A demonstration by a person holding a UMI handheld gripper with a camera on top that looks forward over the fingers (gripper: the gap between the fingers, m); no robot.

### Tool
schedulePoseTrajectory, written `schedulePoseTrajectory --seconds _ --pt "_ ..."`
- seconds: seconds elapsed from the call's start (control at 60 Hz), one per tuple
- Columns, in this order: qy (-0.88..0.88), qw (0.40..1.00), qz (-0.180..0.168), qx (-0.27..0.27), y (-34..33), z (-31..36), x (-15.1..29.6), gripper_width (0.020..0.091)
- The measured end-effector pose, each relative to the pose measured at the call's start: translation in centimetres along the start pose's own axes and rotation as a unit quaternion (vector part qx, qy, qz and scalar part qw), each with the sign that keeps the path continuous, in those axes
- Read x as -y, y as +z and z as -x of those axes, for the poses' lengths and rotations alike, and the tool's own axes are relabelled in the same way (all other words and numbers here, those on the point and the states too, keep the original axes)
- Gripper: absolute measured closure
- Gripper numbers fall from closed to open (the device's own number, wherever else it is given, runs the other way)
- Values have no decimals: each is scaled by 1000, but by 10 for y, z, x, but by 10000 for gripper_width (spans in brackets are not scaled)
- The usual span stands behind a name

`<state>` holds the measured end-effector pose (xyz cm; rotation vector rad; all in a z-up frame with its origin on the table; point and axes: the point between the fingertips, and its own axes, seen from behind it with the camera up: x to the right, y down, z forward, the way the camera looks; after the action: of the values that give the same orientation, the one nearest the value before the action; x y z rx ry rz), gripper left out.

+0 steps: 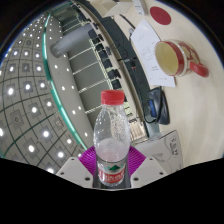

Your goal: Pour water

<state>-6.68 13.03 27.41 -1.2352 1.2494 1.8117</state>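
A clear plastic water bottle with a red cap and a red and green label stands between my fingers. My gripper is shut on it, with the purple pads pressing on both sides of its lower body. The cap is on. Beyond the bottle, up and to the right, a red and white mug sits on a white table. The whole scene looks tilted, and the bottle is held well short of the mug.
A row of dark chairs runs along the table's near side. A dark object lies just right of the bottle's shoulder. A red round thing sits farther back on the table. A ceiling with many lights fills the left.
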Motion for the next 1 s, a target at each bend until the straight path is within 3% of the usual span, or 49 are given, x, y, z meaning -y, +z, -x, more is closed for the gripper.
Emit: schedulePoseTrajectory --seconds 0.167,0.25,0.433,0.617,0.8,1.0 --pt "124 991 -43 12 4 -21 59 731" --pt "132 990 -46 3 9 -35 70 733" --pt "99 994 -22 -28 9 -42 66 735" --pt "-155 986 9 -55 9 0 60 732" --pt "-465 882 -14 -71 -4 73 97 732" --pt "-683 717 -51 -127 -27 94 182 732"
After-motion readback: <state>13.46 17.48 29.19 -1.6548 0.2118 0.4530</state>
